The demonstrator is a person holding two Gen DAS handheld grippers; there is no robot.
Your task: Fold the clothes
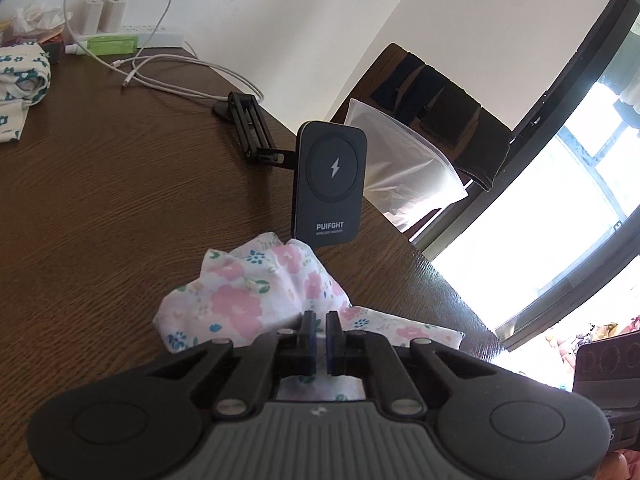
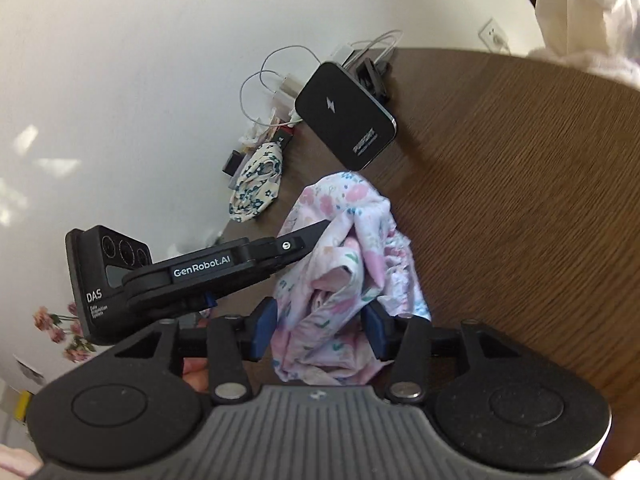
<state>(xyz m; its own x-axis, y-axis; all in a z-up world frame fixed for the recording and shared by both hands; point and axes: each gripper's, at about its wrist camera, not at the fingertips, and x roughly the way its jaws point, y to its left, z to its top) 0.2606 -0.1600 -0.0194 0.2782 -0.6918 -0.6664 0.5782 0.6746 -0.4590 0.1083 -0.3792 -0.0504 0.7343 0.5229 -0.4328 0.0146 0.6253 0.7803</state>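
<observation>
Floral garment, pink-flowered and bunched, lies on the dark wooden table, passing between both tongs. Ahead of the left gripper stands a black wireless charger on a folding stand, with white cables farther off. That gripper is clenched on a fold of the cloth. In the right gripper the fabric hangs between parted jaws, whose blue pads are not clearly pressing it.
</observation>
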